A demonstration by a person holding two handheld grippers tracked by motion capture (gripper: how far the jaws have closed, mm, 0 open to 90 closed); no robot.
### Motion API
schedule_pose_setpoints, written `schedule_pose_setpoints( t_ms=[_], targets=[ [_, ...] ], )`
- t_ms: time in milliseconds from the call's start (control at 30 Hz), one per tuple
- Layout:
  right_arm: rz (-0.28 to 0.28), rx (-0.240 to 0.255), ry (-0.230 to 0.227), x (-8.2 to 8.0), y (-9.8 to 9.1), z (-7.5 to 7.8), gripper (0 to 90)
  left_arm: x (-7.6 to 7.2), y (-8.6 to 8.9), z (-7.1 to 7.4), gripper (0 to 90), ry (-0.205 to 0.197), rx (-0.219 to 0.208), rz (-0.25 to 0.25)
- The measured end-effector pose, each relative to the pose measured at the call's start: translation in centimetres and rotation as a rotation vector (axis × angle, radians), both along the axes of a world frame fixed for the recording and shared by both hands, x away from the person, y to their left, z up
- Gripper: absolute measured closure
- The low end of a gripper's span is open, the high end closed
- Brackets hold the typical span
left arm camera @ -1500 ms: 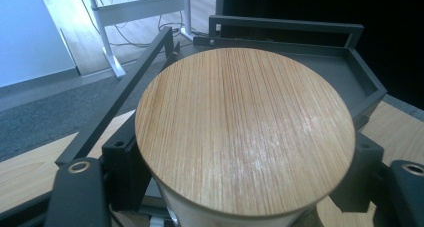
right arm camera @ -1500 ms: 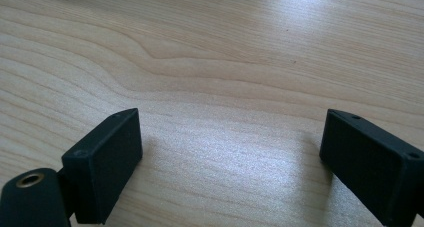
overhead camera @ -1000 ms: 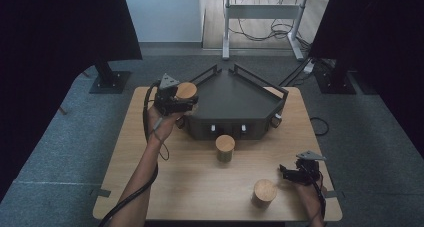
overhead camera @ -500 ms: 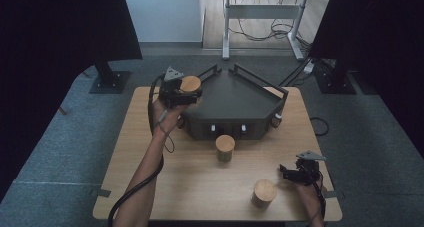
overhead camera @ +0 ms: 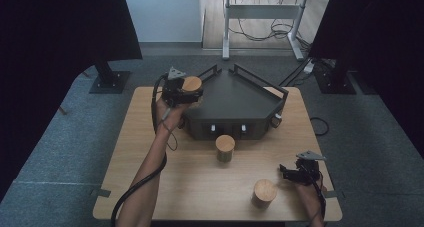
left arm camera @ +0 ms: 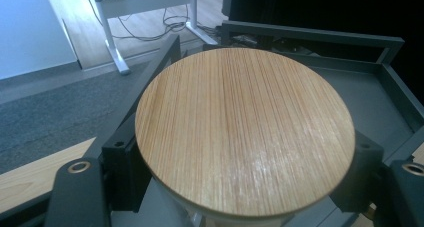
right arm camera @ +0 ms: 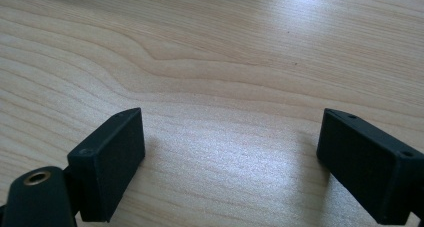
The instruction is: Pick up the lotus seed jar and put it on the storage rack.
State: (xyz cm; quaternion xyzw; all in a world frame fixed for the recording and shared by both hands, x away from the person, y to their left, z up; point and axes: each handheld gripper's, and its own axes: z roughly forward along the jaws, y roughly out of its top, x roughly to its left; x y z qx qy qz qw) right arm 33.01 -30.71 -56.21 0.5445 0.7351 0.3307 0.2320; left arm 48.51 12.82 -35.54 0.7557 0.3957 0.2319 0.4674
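My left gripper (overhead camera: 186,93) clamps the wooden-lidded jar (overhead camera: 192,84) at the black tray's (overhead camera: 235,94) left rim — tray floor bare beyond. My right gripper (overhead camera: 289,173) rests spread on the table (overhead camera: 145,137), jaws just narrowing, nothing between — another jar (overhead camera: 264,192) just beside.

The left gripper (overhead camera: 186,93) is carrying its clamped wooden cylinder (overhead camera: 192,83) further over the black tray's (overhead camera: 240,99) left rim, while the right gripper's (overhead camera: 289,173) empty jaws are narrowing.
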Motion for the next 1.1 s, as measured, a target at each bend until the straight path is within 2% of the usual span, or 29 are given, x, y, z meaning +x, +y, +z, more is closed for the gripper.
schedule_pose_setpoints(
  t_ms=[167, 367, 500, 833, 1100],
  targets=[
    [0.000, 0.000, 0.000, 0.0, 0.0, 0.0, 11.5, 0.2, -1.0, -0.7, 25.9, 0.001, 0.027, -0.007],
    [0.001, 0.000, 0.000, 0.0, 0.0, 0.0, 11.5, 0.5, -2.0, -1.4, 26.0, 0.011, 0.039, -0.013],
    [0.001, 0.000, 0.000, 0.0, 0.0, 0.0, 11.5, 0.8, -2.3, -1.7, 25.9, 0.012, 0.056, 0.000],
    [0.002, 0.000, 0.000, 0.0, 0.0, 0.0, 11.5, 1.2, -1.8, -2.0, 25.9, 0.022, 0.032, 0.028],
    [0.002, 0.000, 0.000, 0.0, 0.0, 0.0, 11.5, 1.4, -2.3, -2.3, 25.9, 0.016, 0.050, 0.027]
  ],
)
